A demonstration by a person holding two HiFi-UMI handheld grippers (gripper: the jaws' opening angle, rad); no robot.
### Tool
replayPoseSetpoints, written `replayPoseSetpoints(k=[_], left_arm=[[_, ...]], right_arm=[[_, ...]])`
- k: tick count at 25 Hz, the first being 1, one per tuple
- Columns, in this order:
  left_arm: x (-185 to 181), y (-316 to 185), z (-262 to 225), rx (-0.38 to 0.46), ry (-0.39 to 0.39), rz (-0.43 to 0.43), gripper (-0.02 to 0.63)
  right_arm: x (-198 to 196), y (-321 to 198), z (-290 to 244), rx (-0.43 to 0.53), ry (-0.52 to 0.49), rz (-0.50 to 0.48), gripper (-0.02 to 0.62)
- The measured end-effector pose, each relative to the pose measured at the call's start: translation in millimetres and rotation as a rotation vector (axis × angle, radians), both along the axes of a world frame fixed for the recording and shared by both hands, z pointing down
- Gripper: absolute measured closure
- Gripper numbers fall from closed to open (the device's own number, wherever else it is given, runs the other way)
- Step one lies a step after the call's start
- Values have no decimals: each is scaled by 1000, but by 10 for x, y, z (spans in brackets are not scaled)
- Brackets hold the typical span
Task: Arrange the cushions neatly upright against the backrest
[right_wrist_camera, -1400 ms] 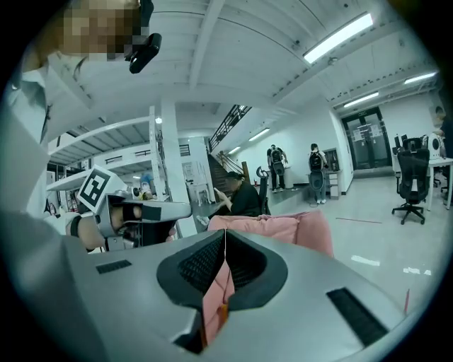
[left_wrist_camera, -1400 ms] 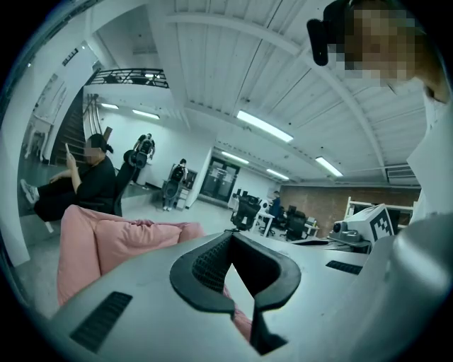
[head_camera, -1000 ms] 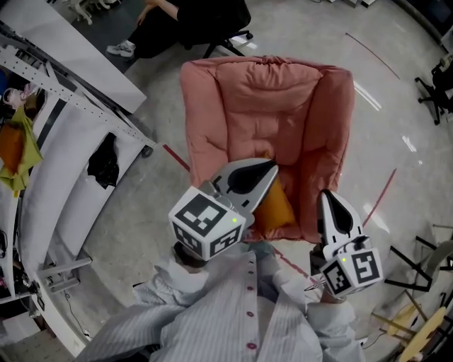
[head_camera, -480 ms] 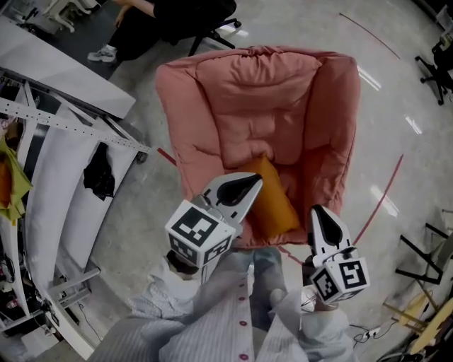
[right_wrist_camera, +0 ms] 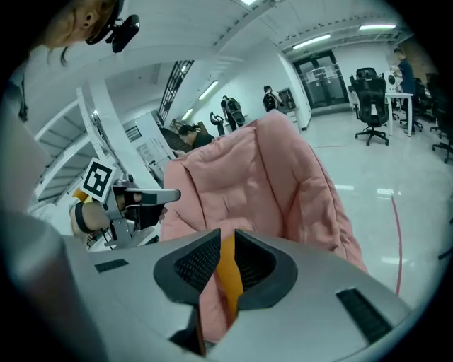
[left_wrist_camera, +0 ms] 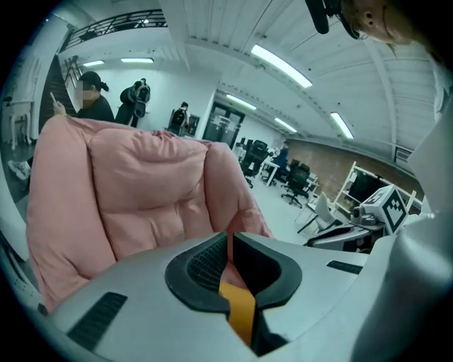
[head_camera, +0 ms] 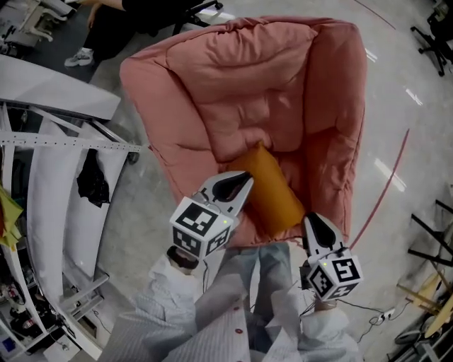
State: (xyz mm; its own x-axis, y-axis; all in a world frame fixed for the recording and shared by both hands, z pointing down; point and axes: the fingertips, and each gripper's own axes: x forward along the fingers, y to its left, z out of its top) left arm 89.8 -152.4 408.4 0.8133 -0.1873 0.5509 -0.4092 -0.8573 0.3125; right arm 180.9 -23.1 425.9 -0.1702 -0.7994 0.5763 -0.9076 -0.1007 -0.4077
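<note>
A pink padded armchair [head_camera: 241, 78] fills the head view, its backrest at the top. One orange cushion [head_camera: 272, 191] lies tilted on the seat near the front edge. My left gripper [head_camera: 243, 179] hovers at the cushion's left edge, jaws shut with nothing held. My right gripper [head_camera: 311, 220] sits just off the cushion's lower right corner, also shut and empty. In the left gripper view the left gripper [left_wrist_camera: 230, 237] points at the armchair [left_wrist_camera: 134, 191], with the cushion [left_wrist_camera: 239, 311] showing as an orange strip behind the jaws. The right gripper [right_wrist_camera: 226, 237] likewise frames the cushion [right_wrist_camera: 228, 272] and armchair [right_wrist_camera: 262, 177].
A white metal rack [head_camera: 64, 141] stands left of the armchair, with a black cloth [head_camera: 90, 180] hanging on it. A seated person [head_camera: 120, 21] is at the top left. A red floor line [head_camera: 386, 191] runs on the right. Office chairs [right_wrist_camera: 368, 85] stand farther off.
The armchair now looks larger and closer. Both grippers have slid lower in the head view, uncovering more of the orange cushion. Their jaws stay shut.
</note>
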Motion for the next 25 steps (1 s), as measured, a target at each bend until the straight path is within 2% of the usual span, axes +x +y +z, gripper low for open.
replayPoseSetpoints(k=[4, 7, 10, 18, 25], left_arm=[[-57, 22, 487, -43, -73, 25, 531], [-129, 49, 791, -67, -118, 26, 515], [-221, 52, 1077, -87, -158, 24, 493], [-276, 56, 1723, -115, -253, 26, 427], [-431, -42, 2275, -119, -379, 10, 353]], right_arm=[[40, 162, 509, -86, -9, 16, 572], [99, 274, 872, -148, -19, 28, 526], [152, 336, 1210, -199, -33, 46, 510], [251, 494, 1900, -287, -47, 71, 461], [291, 746, 2433, -380, -60, 65, 437]])
